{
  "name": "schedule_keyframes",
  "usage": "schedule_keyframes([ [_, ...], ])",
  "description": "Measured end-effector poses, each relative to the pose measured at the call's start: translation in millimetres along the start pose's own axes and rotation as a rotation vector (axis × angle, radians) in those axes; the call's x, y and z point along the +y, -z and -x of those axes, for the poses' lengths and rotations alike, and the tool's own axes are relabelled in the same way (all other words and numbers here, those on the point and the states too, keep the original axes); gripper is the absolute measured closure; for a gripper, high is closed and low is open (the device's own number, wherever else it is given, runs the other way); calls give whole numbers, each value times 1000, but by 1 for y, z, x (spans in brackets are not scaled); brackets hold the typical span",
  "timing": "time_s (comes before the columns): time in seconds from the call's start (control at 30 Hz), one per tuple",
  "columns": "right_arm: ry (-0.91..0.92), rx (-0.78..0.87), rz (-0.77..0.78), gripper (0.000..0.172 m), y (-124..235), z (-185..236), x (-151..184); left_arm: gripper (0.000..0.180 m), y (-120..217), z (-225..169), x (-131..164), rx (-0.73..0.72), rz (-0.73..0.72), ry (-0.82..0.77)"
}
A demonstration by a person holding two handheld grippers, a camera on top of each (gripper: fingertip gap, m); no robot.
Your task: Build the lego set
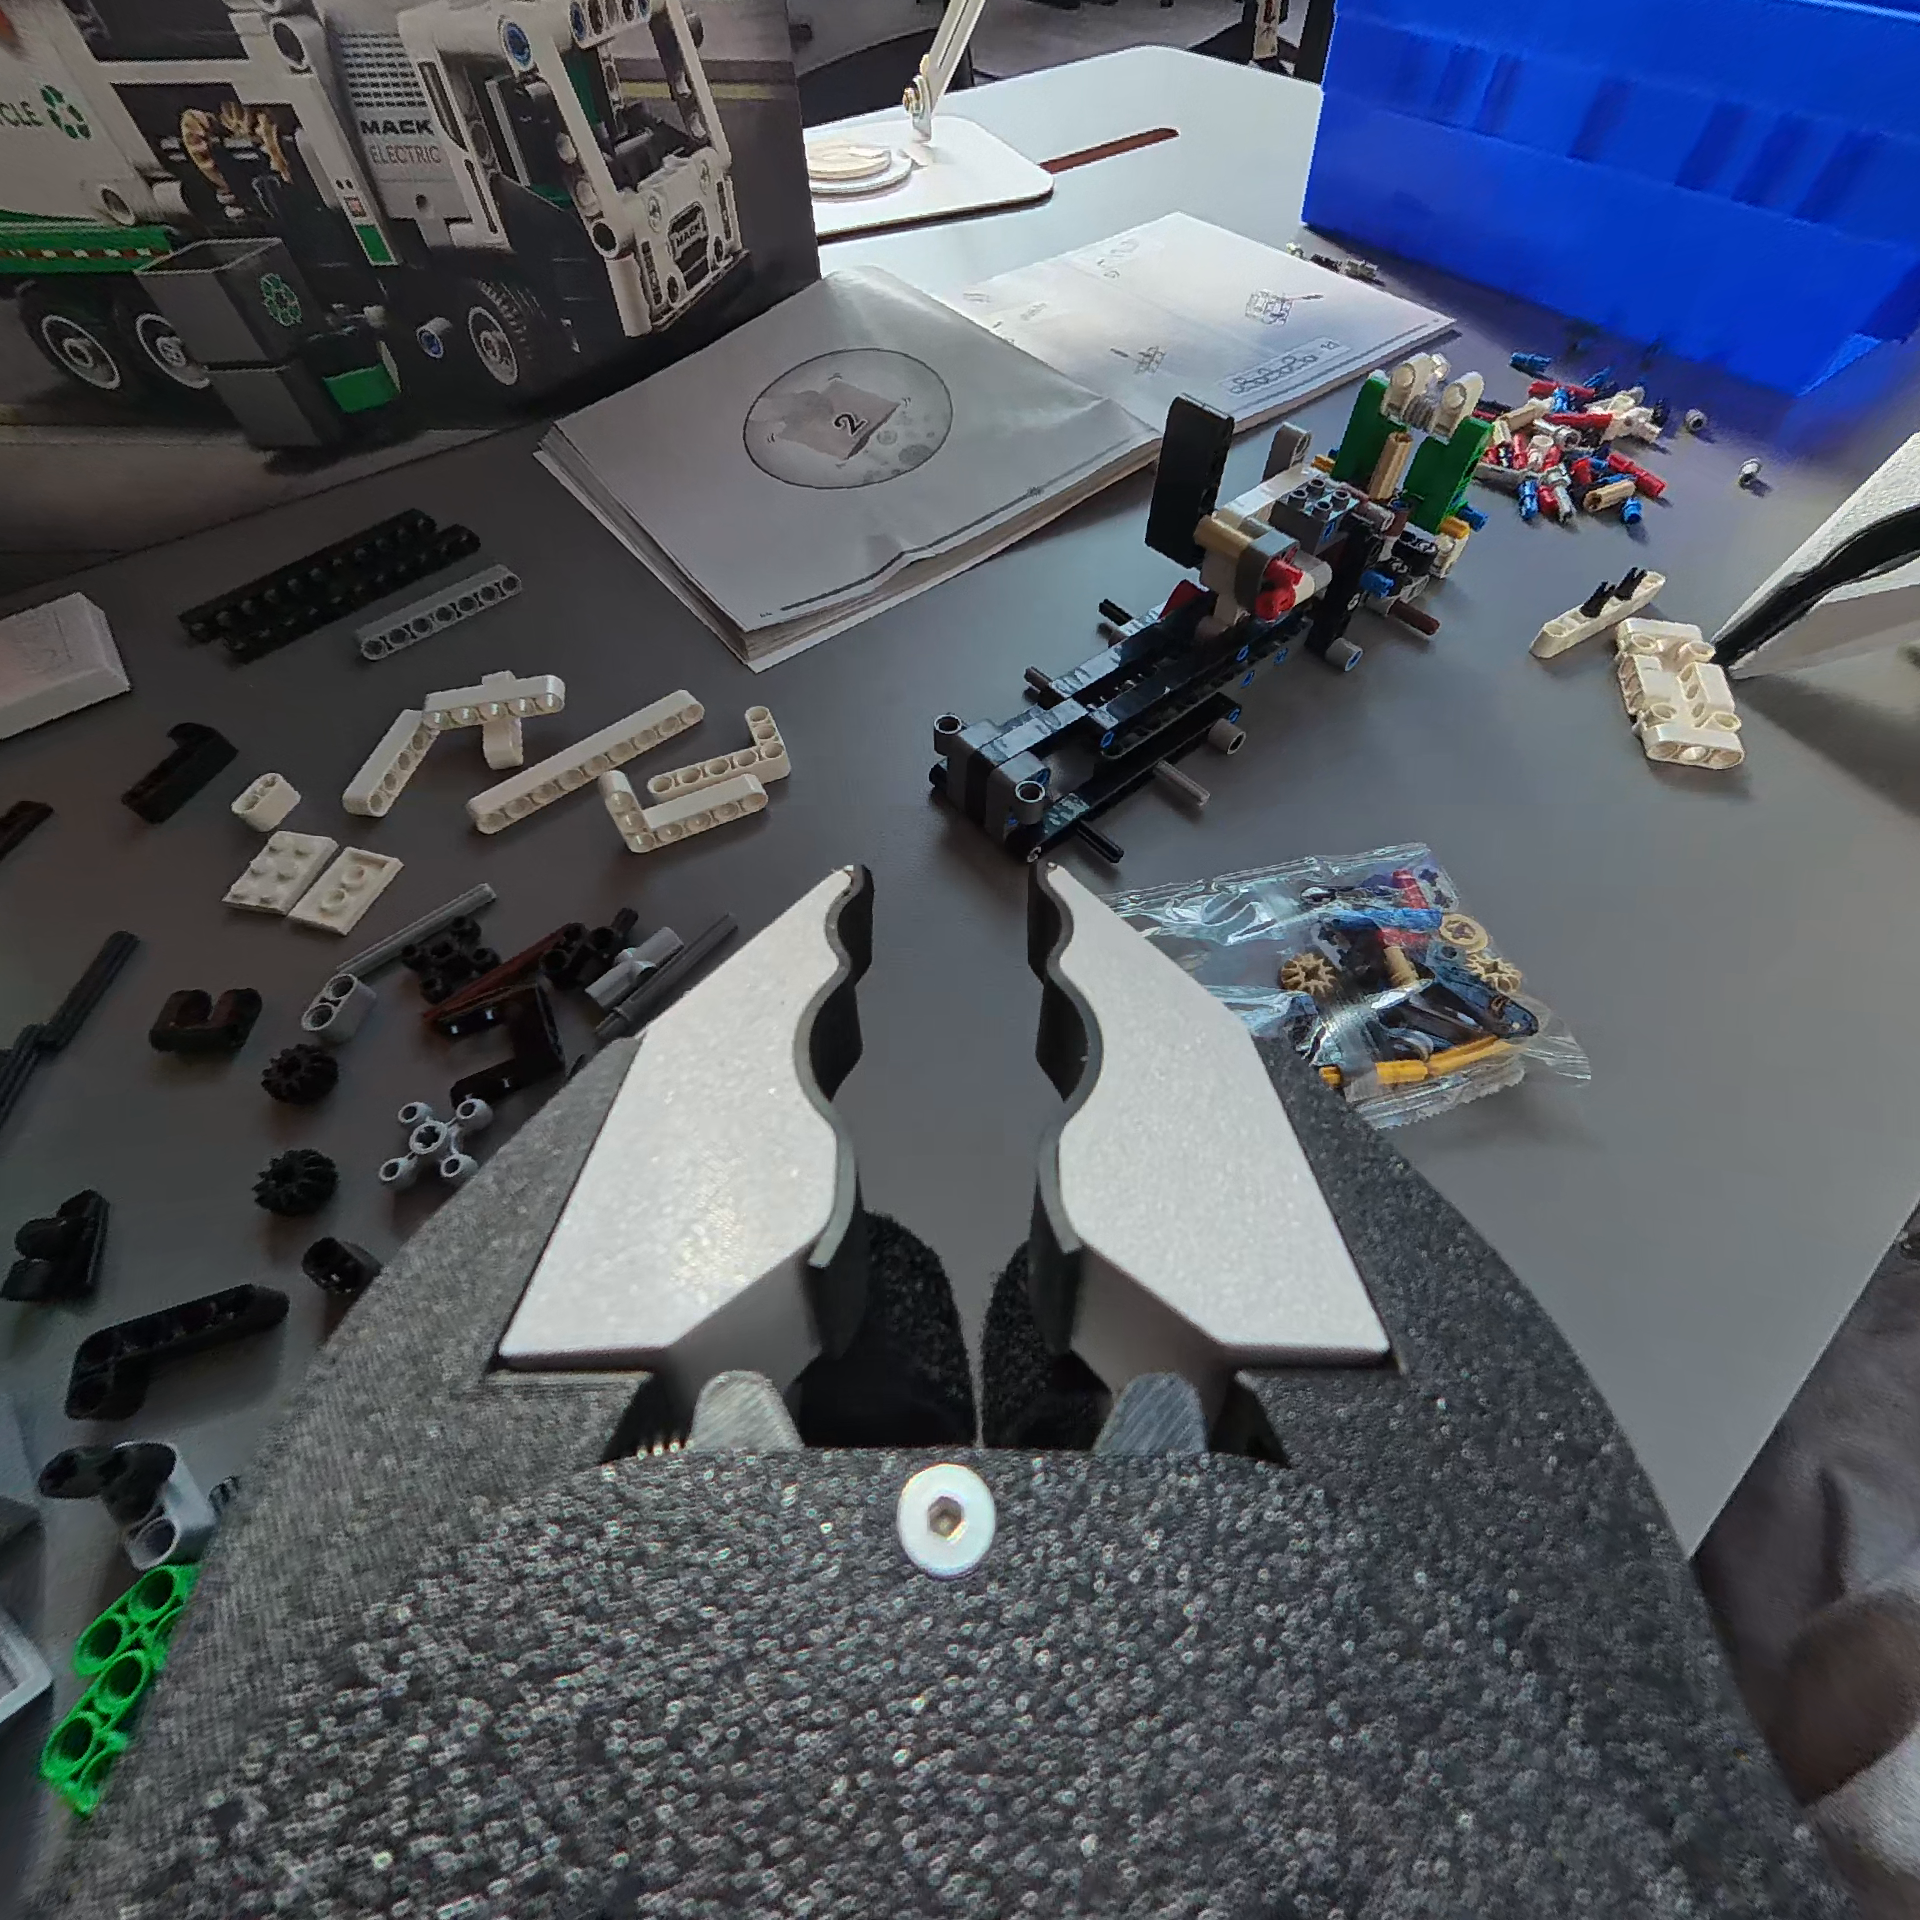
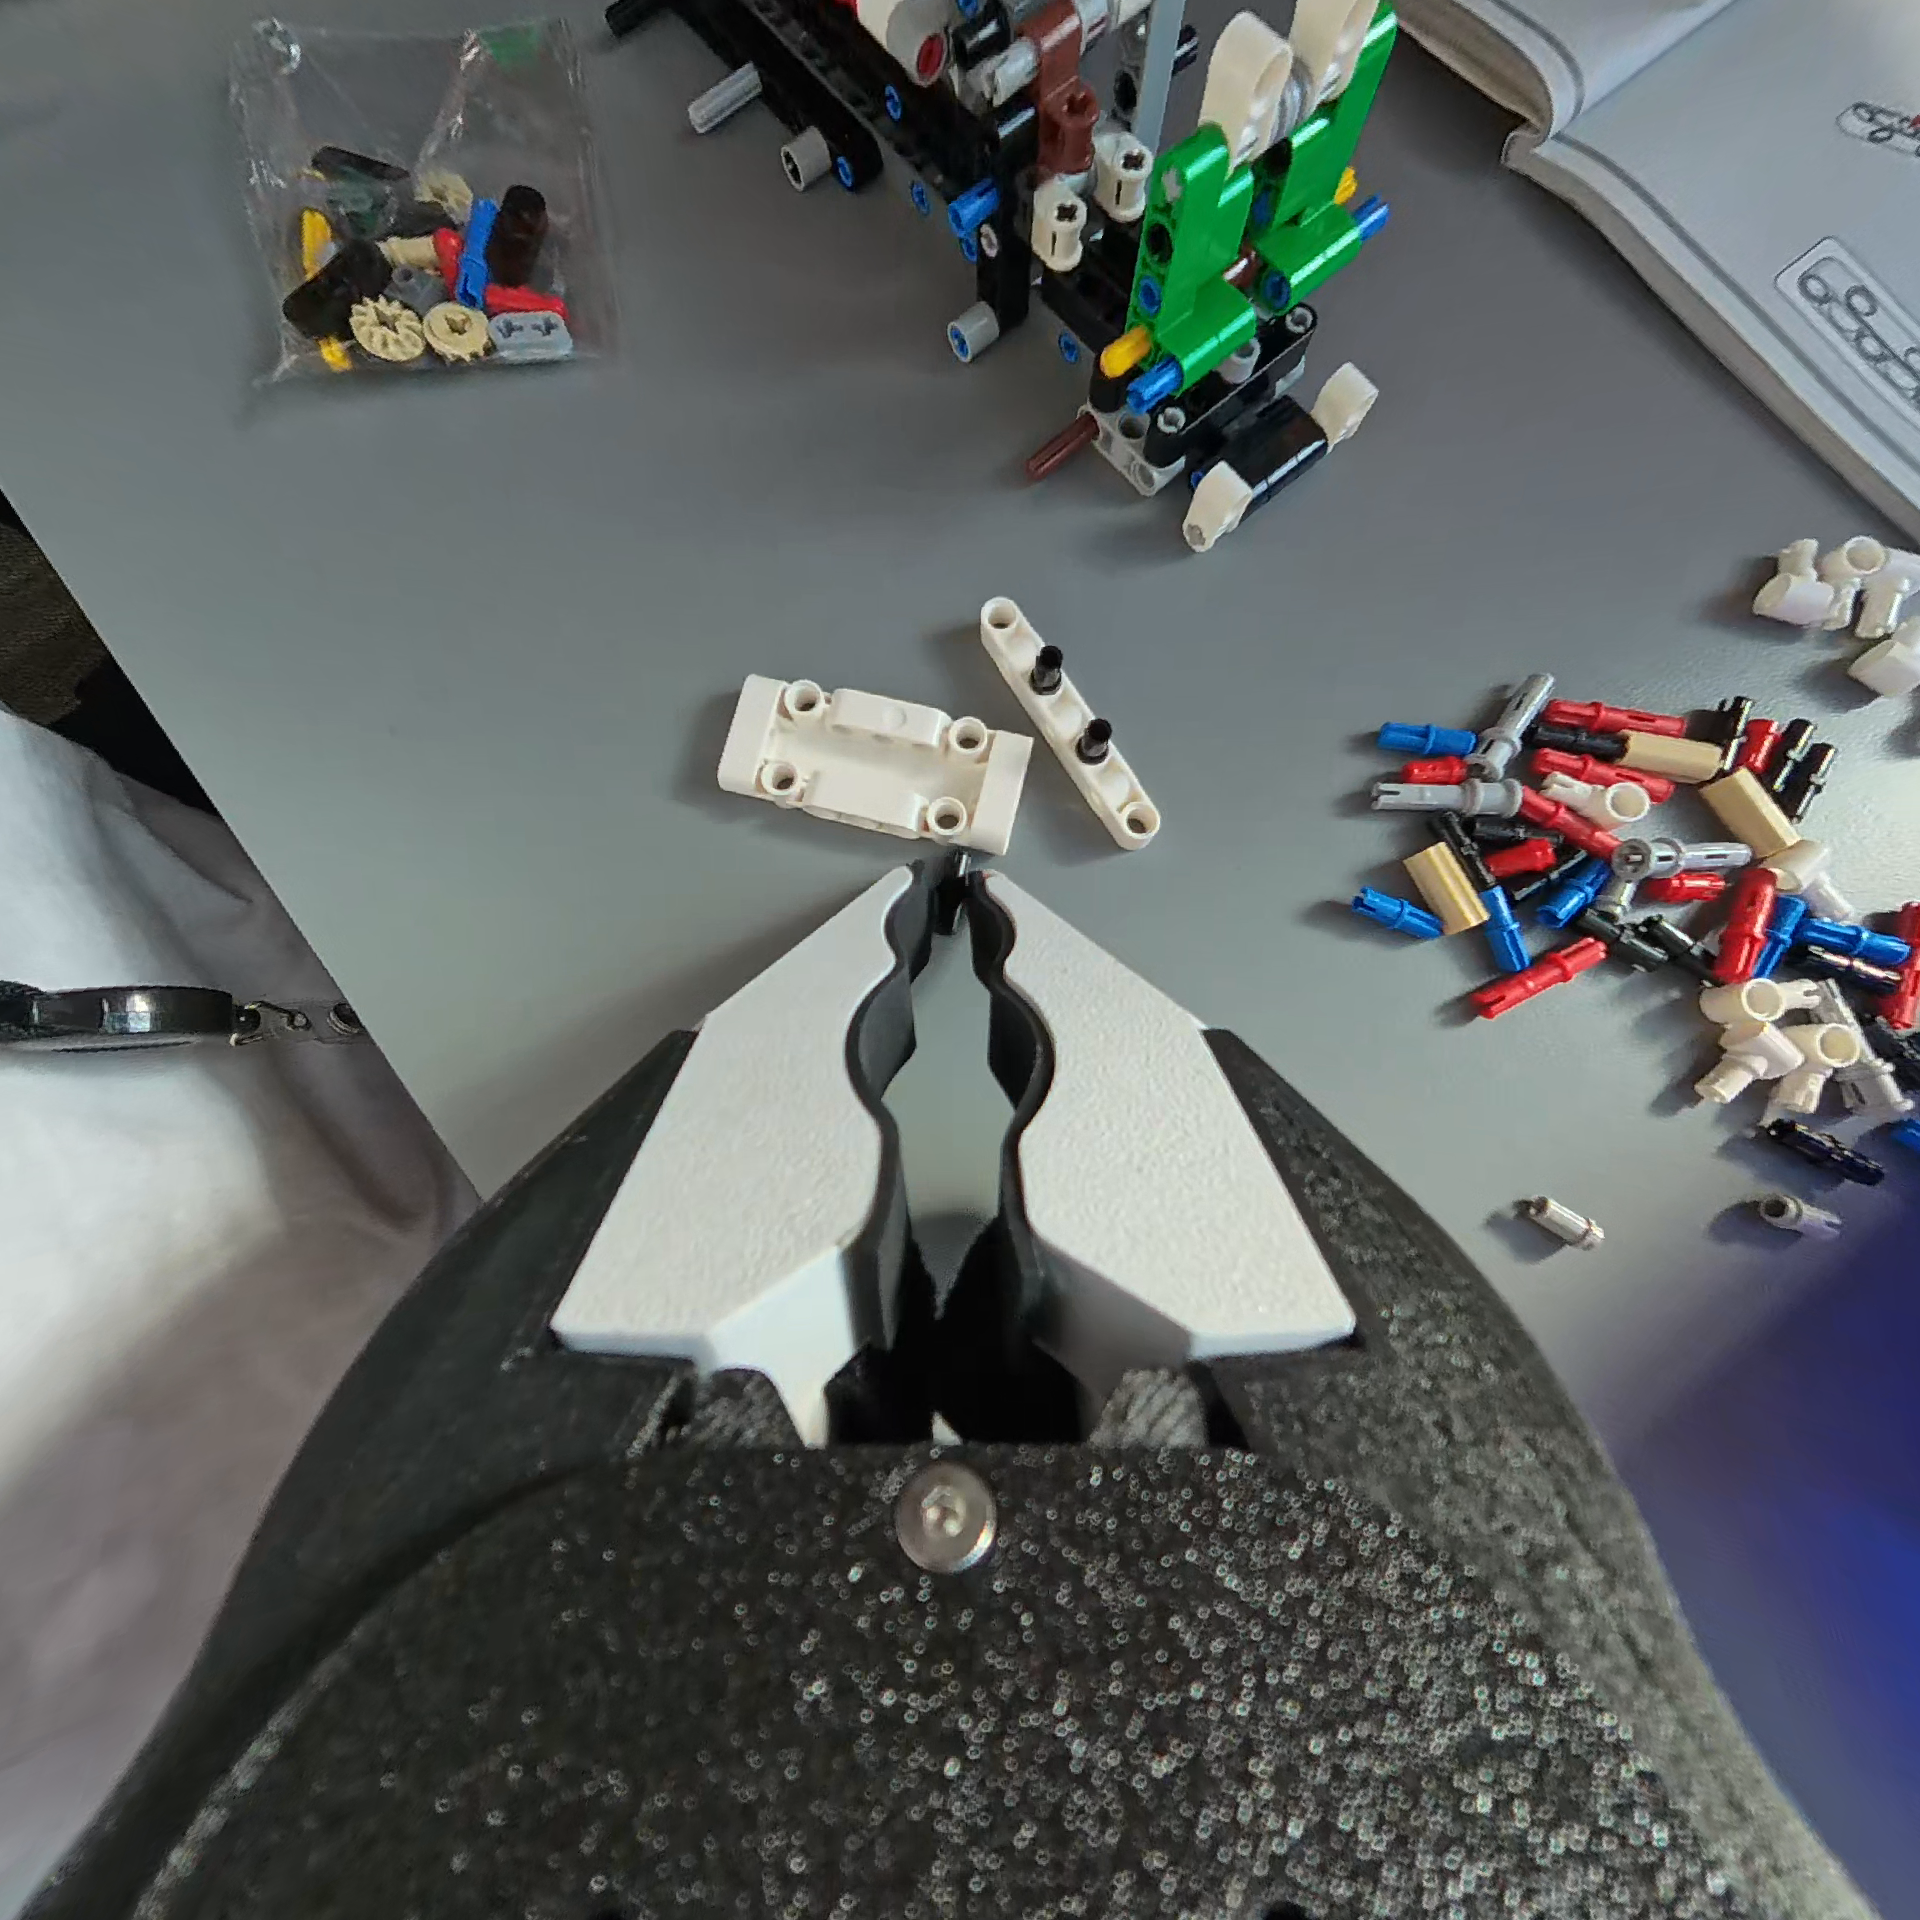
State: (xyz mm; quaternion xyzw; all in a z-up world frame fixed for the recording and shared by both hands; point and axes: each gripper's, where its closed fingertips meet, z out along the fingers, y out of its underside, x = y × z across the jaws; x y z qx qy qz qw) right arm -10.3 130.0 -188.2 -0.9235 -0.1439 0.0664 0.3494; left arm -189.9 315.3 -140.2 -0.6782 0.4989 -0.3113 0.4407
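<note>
Left side first: the left gripper [image 1: 951, 883] hangs over bare tabletop [image 1: 1455, 1195] with its jaws spread and nothing between them, loose white beams [image 1: 582, 758] off to its left, a clear bag of small parts [image 1: 1382, 977] just to its right, and the half-built black chassis [image 1: 1143, 696] beyond the tips. Over on the right, the right gripper [image 2: 954, 883] has its jaws pinching a tiny black pin [image 2: 954, 888], which pokes out of the tips right at the near edge of a white panel piece [image 2: 873, 764] lying flat with round holes at its corners. Just right of that panel lies a thin white beam [image 2: 1070, 727] with two black pins standing in it, and farther right a scattered pile of red, blue and black pins [image 2: 1662, 862].
</note>
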Motion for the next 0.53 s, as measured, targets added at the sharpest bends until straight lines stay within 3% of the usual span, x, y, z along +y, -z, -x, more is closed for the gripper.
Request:
schedule_keyframes([
  [0.03,-3,0,-6,165,1,0,-1,153,0,0,0,0,1,1],
  [0.2,-42,45,-122,162,24,-23,-18,152,-2,0,3,9,22,5],
  [0.33,-209,335,-181,161,41,-111,-30,152,-4,-1,4,15,33,6],
  [0.43,-313,396,-158,161,28,-151,-29,152,-4,-2,5,28,42,14],
  [0.53,-353,378,-100,161,10,-163,-24,151,-4,-2,5,33,38,21],
])
